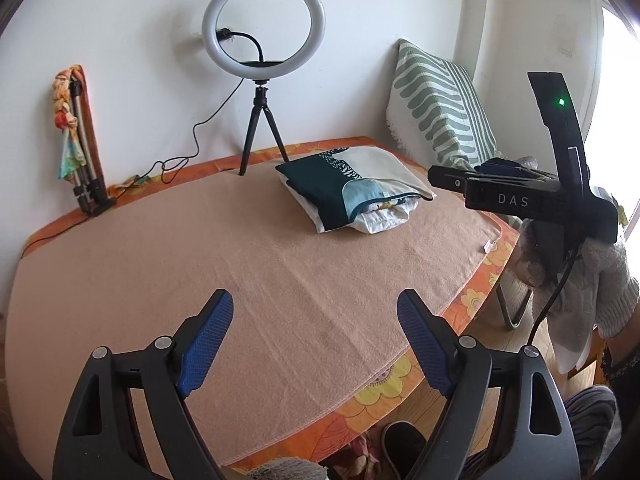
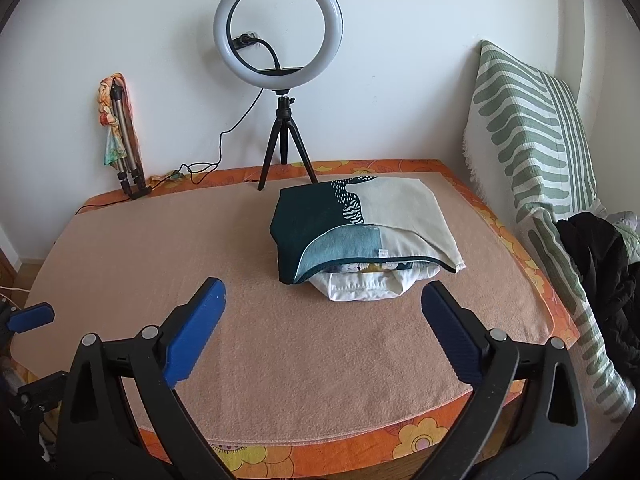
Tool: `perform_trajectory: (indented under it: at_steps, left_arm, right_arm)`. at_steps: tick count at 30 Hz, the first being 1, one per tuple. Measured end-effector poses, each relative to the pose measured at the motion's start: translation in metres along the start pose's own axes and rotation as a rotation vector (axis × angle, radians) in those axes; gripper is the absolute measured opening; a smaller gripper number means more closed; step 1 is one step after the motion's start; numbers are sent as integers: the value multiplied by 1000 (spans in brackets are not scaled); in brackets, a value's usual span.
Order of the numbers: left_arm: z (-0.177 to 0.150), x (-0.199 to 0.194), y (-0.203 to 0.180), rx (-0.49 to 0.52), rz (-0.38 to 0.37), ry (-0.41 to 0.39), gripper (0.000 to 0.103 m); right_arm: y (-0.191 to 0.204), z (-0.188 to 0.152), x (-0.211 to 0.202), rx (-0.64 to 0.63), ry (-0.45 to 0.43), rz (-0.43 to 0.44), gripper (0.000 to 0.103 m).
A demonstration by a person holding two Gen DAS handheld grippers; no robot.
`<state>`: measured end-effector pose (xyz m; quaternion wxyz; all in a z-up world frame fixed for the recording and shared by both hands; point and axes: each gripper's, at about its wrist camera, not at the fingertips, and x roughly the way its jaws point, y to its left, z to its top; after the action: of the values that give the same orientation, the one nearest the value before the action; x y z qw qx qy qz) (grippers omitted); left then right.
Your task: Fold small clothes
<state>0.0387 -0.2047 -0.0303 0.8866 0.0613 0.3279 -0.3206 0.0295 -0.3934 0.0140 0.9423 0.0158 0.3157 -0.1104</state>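
Left wrist view. The left hand-held gripper (image 1: 314, 334), black with blue ribbed pads, stands wide open with nothing between its jaws, over bare peach-coloured terry cloth covering the tabletop (image 1: 200, 248). The stack of folded small clothes (image 1: 352, 192), a dark teal, pale blue and cream printed piece lying on white pieces, rests toward the far right of the cloth, ahead and to the right of this gripper and well apart from it. The right hand-held gripper (image 1: 452, 182) is seen side-on at the right edge, near the stack's right corner. A white ring light on a black tripod (image 1: 262, 80) stands behind the stack; a green-striped cushion (image 1: 440, 112) leans in the corner.

Right wrist view. The right hand-held gripper (image 2: 324, 320) is likewise fully open and empty. The stack (image 2: 360, 232) lies straight ahead, just beyond the fingertips, its longer side running across the view, its open layered edge facing the gripper. A white waistband-like fold protrudes from beneath the printed top piece, which sits flat and square. One blue pad of the left gripper (image 2: 32, 317) shows at the left edge. By judgement, the right hand is nearer the stack; no unfolded garment lies on the cloth, so the next piece would come from elsewhere.
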Motion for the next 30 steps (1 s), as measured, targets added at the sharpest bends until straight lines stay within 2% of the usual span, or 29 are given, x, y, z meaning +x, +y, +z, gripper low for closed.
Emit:
perform_trajectory:
  at_steps: [1,2,3,6,15,25,30]
  left_arm:
    - [-3,-2,1,-2,6,-7,90]
    - [-6,-4,2,-7,10,-12,99]
    - [-9,-5,3,-10,12,-18,103]
    - [-15,-8,5,-7,29,-35,103]
    - [-31,5,14,-1,81,-4,103]
    - [-37,13,24,-11,116,10,103]
    - [-37,13,24,-1,118,5,103]
  right_arm:
    - [3,-6,-2,-3,-6,-6,102]
    - [4,-11,-4,0,-14,-8,102]
    - [5,-16,-6,7,-21,-10,103]
    - [6,-29,-9,37,-28,-20,103]
    - [2,-52,-2,57,-52,-63,103]
    - [22,-69,14,-72,-58,-92,103]
    - [24,-69,13,-63,-57,-72,103]
